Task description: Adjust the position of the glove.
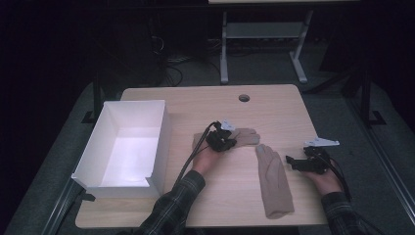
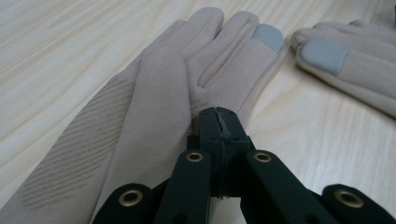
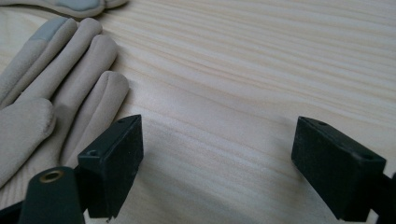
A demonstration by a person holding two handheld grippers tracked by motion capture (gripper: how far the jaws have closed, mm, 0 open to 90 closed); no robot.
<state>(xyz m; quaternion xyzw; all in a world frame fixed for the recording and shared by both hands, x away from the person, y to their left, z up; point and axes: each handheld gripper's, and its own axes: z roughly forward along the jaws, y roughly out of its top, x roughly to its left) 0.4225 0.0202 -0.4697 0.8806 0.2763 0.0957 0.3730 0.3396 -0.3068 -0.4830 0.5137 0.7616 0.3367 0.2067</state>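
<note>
The left claw (image 2: 218, 122), shut apparently on the glove (image 2: 154, 93) beside the box (image 1: 125, 147), could drop it if only a thin fold is pinched.

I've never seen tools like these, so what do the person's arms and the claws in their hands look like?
Both sleeves are dark plaid. Each hand holds a black claw: the left claw and right claw have flat block-shaped jaws on arms with brass-ringed holes. A pale three-cornered plate tops each, and black cables trail back.

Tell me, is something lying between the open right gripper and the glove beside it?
Nothing visible does. The right gripper sits just right of the nearer glove, with bare table between its open jaws and the glove's fingers.
</note>
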